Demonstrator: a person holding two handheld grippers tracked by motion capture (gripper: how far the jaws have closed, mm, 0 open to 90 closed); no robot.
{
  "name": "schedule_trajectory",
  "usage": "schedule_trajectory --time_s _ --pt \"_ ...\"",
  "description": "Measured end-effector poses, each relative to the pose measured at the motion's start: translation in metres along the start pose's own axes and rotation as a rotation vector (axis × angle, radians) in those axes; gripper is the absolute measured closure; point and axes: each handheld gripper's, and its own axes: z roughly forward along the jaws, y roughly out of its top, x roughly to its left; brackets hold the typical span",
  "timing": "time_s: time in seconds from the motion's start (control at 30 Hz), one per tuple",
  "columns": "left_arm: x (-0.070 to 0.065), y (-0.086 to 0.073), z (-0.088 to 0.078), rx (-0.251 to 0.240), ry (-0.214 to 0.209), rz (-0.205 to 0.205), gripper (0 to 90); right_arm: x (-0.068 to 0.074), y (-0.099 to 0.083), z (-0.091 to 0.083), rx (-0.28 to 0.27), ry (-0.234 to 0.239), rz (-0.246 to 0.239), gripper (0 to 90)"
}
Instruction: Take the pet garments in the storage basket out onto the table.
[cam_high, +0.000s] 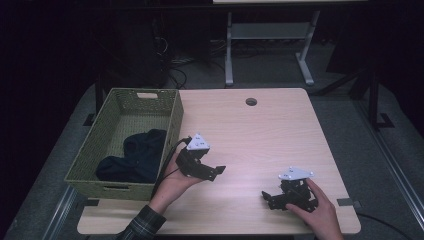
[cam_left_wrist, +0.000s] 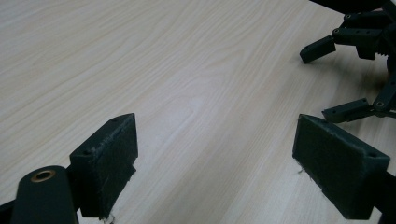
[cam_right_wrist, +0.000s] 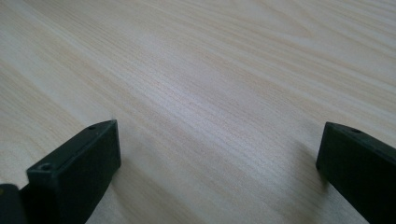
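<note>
Dark cloth (cam_high: 132, 155) in basket (cam_high: 172, 117), left of tongs (cam_high: 215, 172).

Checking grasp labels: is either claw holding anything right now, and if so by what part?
Nothing is held. The left claw and right claw both stand open over bare table. The dark cloth lies in the basket, untouched.

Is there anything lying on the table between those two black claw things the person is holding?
No. Between the left gripper and the right gripper the wooden table is bare, as the high view shows.
</note>
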Motion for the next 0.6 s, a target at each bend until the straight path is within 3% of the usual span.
schedule_trajectory --time_s 0.6 --pt "0.008 0.02 -0.013 -0.036 0.005 0.004 13.8 0.0 0.0 0.0 0.001 0.0 0.0 0.0"
